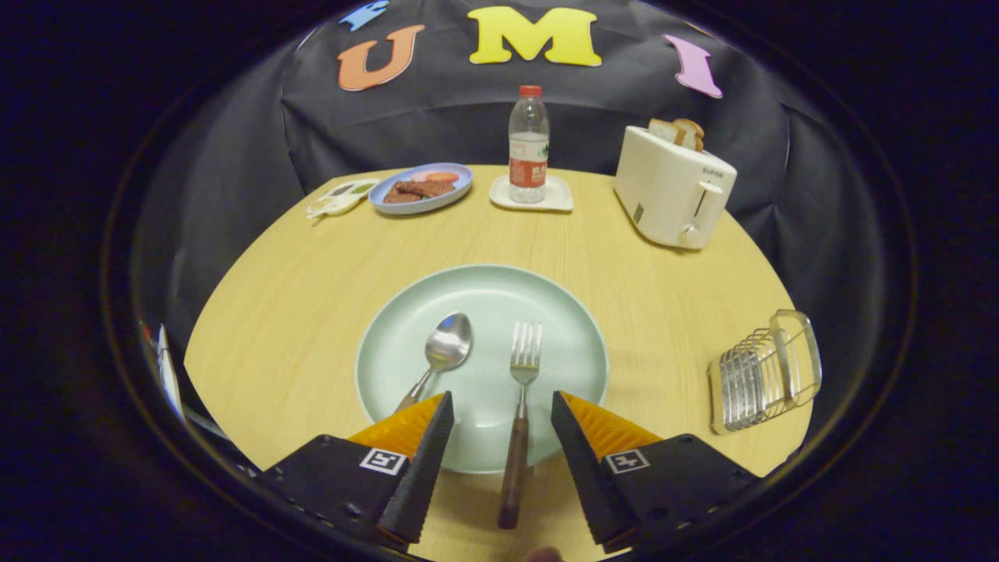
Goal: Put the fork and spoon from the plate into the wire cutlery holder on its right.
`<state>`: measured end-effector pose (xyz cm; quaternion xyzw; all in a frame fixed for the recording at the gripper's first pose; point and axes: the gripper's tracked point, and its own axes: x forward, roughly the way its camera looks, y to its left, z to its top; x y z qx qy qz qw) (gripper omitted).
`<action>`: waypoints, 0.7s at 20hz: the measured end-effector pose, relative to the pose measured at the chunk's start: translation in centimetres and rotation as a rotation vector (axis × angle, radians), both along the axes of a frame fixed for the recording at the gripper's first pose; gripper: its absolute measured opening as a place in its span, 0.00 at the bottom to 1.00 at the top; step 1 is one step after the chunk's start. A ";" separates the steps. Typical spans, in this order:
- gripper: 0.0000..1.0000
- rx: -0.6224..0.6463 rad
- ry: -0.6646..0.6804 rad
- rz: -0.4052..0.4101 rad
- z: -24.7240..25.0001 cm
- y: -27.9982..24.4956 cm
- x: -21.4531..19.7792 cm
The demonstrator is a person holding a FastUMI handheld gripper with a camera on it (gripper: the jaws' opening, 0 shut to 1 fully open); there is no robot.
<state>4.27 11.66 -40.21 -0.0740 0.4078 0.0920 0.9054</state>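
A pale green plate (406, 343) lies on the wooden table just ahead of my fingers. On it rest a metal spoon (445, 347), left, and a metal fork (521, 390) with a brown wooden handle, right. The fork's handle runs back off the plate and lies between my two fingers. The spoon's handle disappears behind the left finger. My gripper (502, 402) is open above the plate's near rim, touching nothing. The wire cutlery holder (761, 378) stands to the right of the plate, near the table's edge.
At the back of the table stand a white toaster (671, 187) with bread in it, a water bottle (528, 144) on a small white tray, a blue plate of food (421, 189) and a small packet (339, 197). Bare wood separates these from the green plate.
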 end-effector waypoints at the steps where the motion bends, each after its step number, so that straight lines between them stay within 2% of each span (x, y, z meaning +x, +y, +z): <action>1: 0.72 -0.001 0.016 -0.009 -0.4 -0.1 0.1; 7: 0.38 -0.006 0.081 -0.055 -2.1 -0.6 0.3; 9: 0.17 0.004 0.100 -0.077 -2.1 -0.8 0.1; 11: 0.16 -0.006 0.096 -0.087 -1.2 -1.2 0.0; 12: 0.05 -0.005 0.106 -0.088 -1.9 -1.3 0.4; 13: 0.05 0.013 0.114 -0.088 -1.6 -1.1 0.3; 14: 0.00 0.029 0.113 -0.098 -1.3 -1.0 0.4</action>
